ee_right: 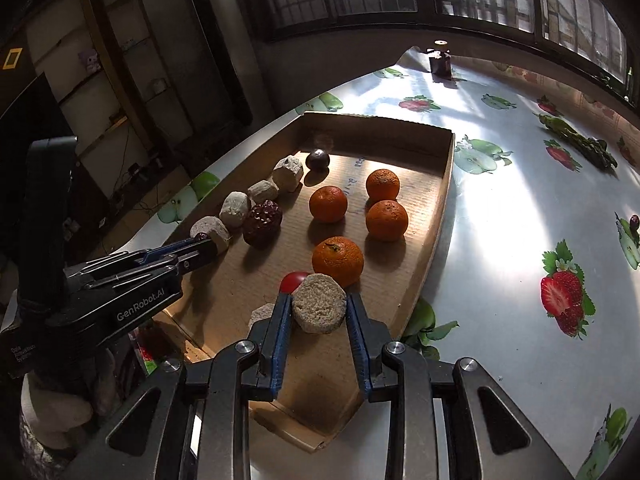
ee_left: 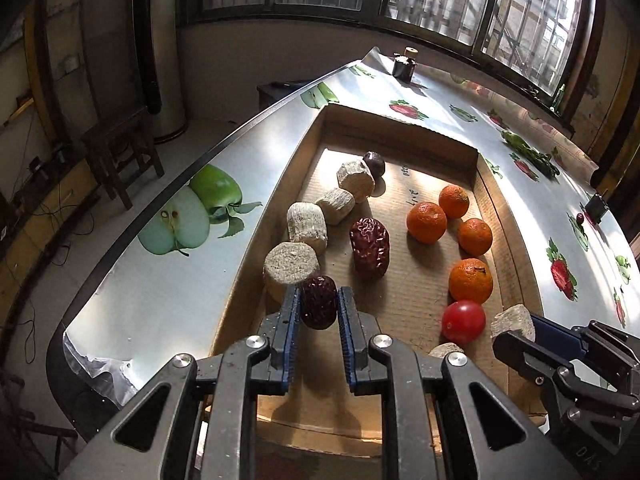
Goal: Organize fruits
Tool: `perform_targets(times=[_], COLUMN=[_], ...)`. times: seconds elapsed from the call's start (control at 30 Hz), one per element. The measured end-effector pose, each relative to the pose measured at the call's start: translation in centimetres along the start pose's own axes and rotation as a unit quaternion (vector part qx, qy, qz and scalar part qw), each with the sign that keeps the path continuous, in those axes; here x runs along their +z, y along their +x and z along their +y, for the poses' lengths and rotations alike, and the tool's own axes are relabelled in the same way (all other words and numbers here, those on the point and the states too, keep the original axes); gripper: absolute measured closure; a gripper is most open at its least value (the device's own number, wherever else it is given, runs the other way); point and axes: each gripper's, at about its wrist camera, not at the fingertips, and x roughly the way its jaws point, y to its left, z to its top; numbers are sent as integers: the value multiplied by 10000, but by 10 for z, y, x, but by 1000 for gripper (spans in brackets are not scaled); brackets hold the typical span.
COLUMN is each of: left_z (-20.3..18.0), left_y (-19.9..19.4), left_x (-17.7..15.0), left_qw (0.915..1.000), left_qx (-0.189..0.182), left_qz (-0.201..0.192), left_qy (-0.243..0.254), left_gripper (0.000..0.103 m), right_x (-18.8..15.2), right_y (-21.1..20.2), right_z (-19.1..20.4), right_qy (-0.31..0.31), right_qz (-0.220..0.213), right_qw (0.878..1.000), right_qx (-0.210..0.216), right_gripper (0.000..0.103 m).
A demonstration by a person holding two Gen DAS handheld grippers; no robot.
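Both grippers work over the cardboard tray (ee_left: 404, 304) on the surface, seemingly sorting by kind: the left gripper (ee_left: 319, 304) has its jaws clamped on a small date (ee_left: 319, 302) beside the pale chunk row, and the right gripper (ee_right: 319, 306) pinches a pale chunk (ee_right: 319, 304) at the tray's near end.

Four oranges (ee_left: 426, 222); six pale chunks (ee_left: 307, 227), two red dates (ee_left: 370, 247), one tomato (ee_left: 463, 322), one dark plum (ee_left: 374, 165)
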Motion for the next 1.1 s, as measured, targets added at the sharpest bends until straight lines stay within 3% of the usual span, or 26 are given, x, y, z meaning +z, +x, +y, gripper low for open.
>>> perform_targets(times=[0.17, 0.23, 0.3, 0.5, 0.63, 0.8, 0.9, 1.1], left_z=[3, 6, 9, 7, -6, -28, -41, -61], left_y=[1, 1, -2, -17, -33, -56, -65, -71], left_x=[1, 0, -1, 1, 2, 2, 1, -1], left_qw=[9999, 9997, 9994, 9992, 9971, 9855, 9797, 9799], left_qx=[-66, -77, -84, -78, 403, 1180, 1360, 1274], left_qz=[-19, 13, -28, -228, -619, -1221, -1473, -1518], left_qy=[-137, -222, -320, -321, -189, -46, 78, 213], left_gripper=[84, 67, 59, 54, 32, 12, 9, 8], right_x=[-3, -4, -4, -3, -5, -16, -20, -26], right_y=[8, 8, 10, -2, -26, -53, -63, -72], right_z=[2, 5, 3, -7, -19, -37, -44, -48], right_qy=[-92, -122, -89, 164, 476, 927, 1027, 1032], right_qz=[22, -3, 14, -102, -448, -832, -935, -1032], right_qw=[9999, 9998, 9997, 9998, 9977, 9913, 9886, 9871], right_qx=[-87, -166, -216, -94, -164, -421, -583, -661], right_gripper=[73, 73, 72, 63, 52, 47, 46, 38])
